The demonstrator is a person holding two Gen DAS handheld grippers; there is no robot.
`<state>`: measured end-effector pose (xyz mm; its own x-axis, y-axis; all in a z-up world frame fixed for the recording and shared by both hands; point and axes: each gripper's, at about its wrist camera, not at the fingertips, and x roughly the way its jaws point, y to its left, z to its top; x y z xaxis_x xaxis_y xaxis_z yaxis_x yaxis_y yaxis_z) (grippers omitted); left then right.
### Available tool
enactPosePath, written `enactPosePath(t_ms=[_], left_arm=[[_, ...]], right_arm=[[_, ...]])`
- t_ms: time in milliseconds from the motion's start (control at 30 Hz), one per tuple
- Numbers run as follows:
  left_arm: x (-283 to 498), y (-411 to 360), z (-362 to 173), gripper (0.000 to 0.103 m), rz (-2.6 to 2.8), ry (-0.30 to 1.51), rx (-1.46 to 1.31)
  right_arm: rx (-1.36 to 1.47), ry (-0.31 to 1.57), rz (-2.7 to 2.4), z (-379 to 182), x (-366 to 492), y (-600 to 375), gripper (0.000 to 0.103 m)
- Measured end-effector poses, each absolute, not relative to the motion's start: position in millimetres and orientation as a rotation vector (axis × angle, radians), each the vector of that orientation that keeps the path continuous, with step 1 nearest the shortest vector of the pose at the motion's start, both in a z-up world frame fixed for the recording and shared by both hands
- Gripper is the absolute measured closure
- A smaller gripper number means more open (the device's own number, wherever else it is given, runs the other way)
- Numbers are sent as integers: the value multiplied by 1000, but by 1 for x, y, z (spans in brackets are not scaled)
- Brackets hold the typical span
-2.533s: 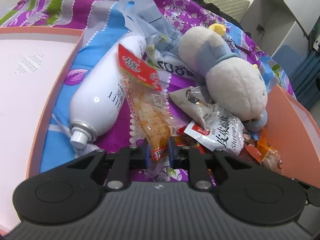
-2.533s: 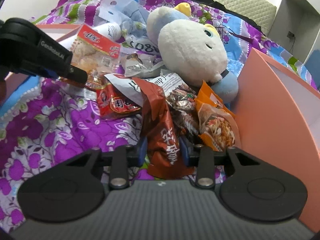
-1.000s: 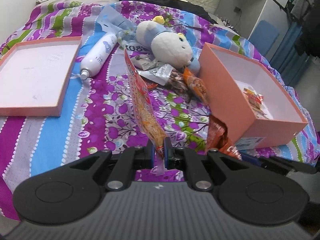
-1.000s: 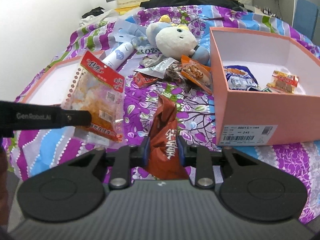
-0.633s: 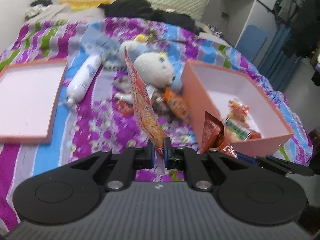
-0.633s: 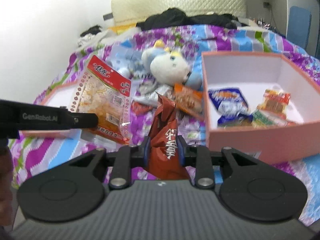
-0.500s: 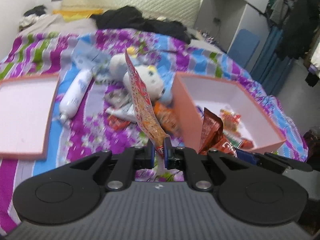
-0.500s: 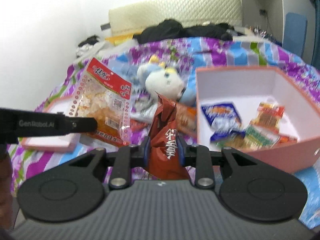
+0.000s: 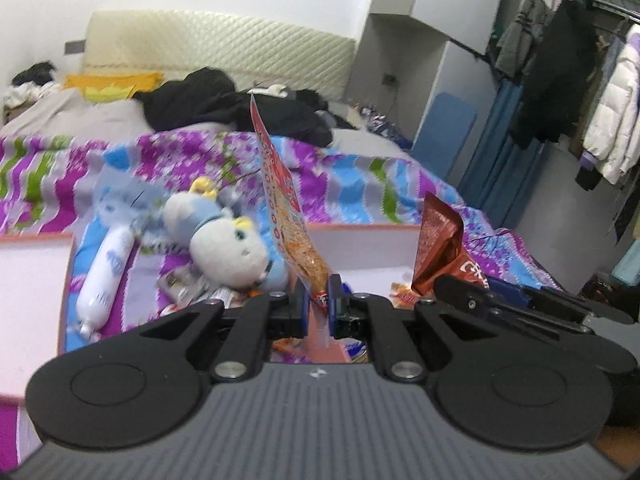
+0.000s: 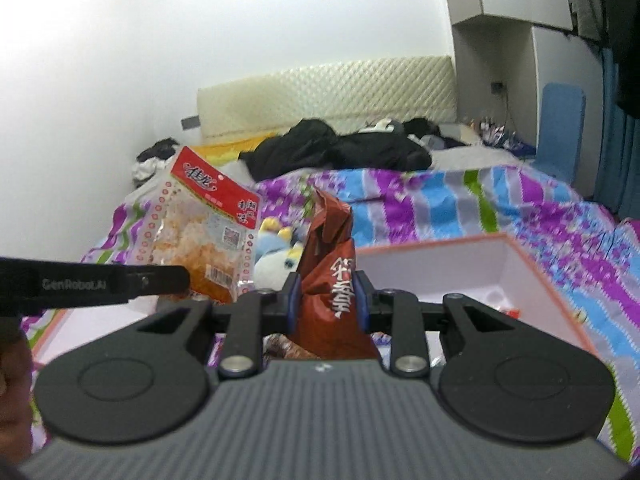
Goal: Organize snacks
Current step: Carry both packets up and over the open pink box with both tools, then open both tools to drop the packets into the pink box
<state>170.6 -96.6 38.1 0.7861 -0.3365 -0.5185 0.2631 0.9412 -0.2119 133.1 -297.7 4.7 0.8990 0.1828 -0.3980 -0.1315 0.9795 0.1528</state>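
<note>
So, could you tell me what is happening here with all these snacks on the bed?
A person is sorting snacks with two tools. The left hand-held gripper is shut on a clear packet with a red header, and the right hand-held gripper is shut on a brown snack bag. Both packets are held above the open pink box. A plush toy and a white bottle lie on the bedspread.

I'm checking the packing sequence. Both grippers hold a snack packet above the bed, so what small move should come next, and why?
Probably carry both on over the open pink box and lower them before letting go. The left gripper pinches the clear orange snack packet by its bottom edge, the right gripper clamps the brown packet, and the box interior lies just ahead, with snacks already inside.
</note>
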Motion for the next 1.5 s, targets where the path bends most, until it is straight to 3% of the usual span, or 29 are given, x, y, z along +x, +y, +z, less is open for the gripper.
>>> enactPosePath(t_ms=[400,967,1233,1367,1500], left_arm=[[222,-159,54,93,-448,578,-90],[322,-255,-43,93,-520,885,-34],[336,-262,-54,91,-532,938,-15],[332,-258,-49,54,-516,924,-8],[322,-248,-36,54,-522,885,-22]], right_arm=[[114,414,38,7,161,-360,72],[157,777,-95,-106,226,-431,72],[183,827,-82,-121,228,-437,72],[196,820,-85,-117,227,-435,58],[205,790,-83,-106,225,-433,58]])
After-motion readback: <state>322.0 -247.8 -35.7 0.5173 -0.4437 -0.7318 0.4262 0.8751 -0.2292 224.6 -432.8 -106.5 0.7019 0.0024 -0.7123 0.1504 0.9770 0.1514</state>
